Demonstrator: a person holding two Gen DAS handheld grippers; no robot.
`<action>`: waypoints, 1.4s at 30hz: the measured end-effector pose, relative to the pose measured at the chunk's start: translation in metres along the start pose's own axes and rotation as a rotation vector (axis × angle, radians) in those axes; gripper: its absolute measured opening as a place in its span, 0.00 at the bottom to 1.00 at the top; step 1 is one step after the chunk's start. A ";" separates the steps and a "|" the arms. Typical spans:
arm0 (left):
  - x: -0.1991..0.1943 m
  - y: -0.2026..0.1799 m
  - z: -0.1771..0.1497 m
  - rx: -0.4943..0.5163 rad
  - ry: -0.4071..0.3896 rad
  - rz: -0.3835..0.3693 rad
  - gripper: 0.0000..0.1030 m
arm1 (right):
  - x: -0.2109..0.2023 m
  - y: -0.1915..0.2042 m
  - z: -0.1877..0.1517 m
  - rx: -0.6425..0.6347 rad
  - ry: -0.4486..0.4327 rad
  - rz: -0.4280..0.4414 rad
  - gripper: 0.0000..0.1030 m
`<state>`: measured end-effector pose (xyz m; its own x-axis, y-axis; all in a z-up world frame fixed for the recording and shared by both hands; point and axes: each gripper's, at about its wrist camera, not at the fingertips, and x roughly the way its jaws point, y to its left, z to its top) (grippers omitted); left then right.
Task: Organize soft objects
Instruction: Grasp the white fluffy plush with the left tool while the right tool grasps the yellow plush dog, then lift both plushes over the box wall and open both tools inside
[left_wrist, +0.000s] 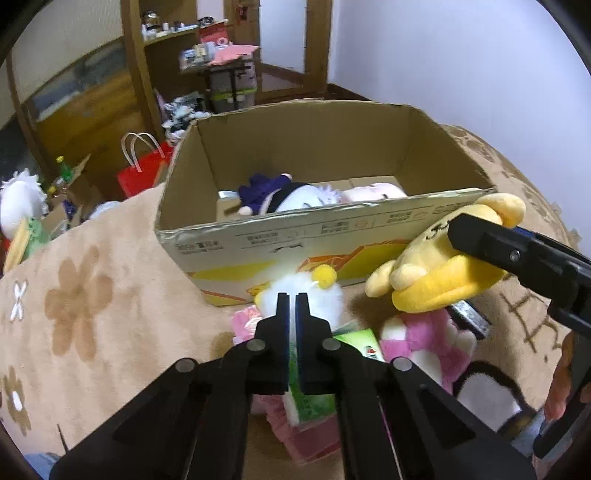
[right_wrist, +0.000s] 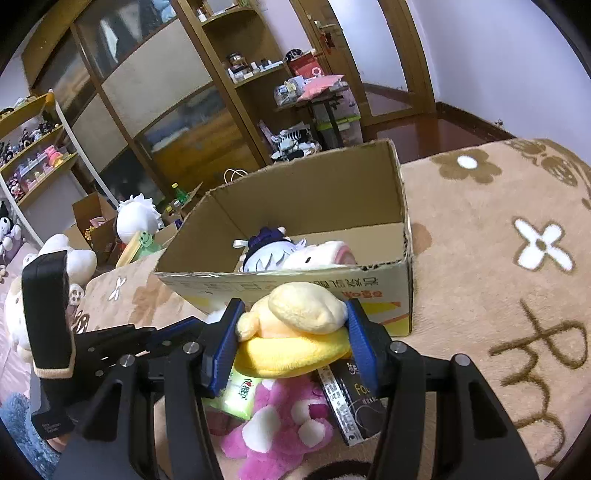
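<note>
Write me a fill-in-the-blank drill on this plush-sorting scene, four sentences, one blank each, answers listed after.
1. The right gripper is shut on a plush toy whose colour is ____.
2. The cardboard box already holds ____ plush toys.
3. The left gripper has its fingers nearly together and holds ____.
4. Below the held toy lies a bear plush whose colour is ____.

Answers: yellow; two; nothing; pink
</note>
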<state>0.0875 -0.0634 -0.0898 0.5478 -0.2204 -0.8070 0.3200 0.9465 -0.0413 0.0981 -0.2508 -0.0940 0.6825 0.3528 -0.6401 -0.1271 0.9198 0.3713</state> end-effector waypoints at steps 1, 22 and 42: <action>0.001 0.002 0.001 -0.016 0.003 -0.003 0.01 | -0.003 0.001 0.001 -0.002 -0.008 -0.003 0.57; 0.049 -0.006 0.017 0.008 0.091 -0.036 0.51 | -0.010 -0.015 0.004 0.026 -0.020 -0.035 0.57; 0.037 0.000 0.013 0.000 0.031 0.016 0.19 | -0.017 -0.011 0.004 0.007 -0.038 -0.039 0.57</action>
<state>0.1179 -0.0746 -0.1116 0.5289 -0.1982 -0.8252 0.3112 0.9499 -0.0287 0.0912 -0.2672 -0.0844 0.7138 0.3099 -0.6281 -0.0952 0.9314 0.3515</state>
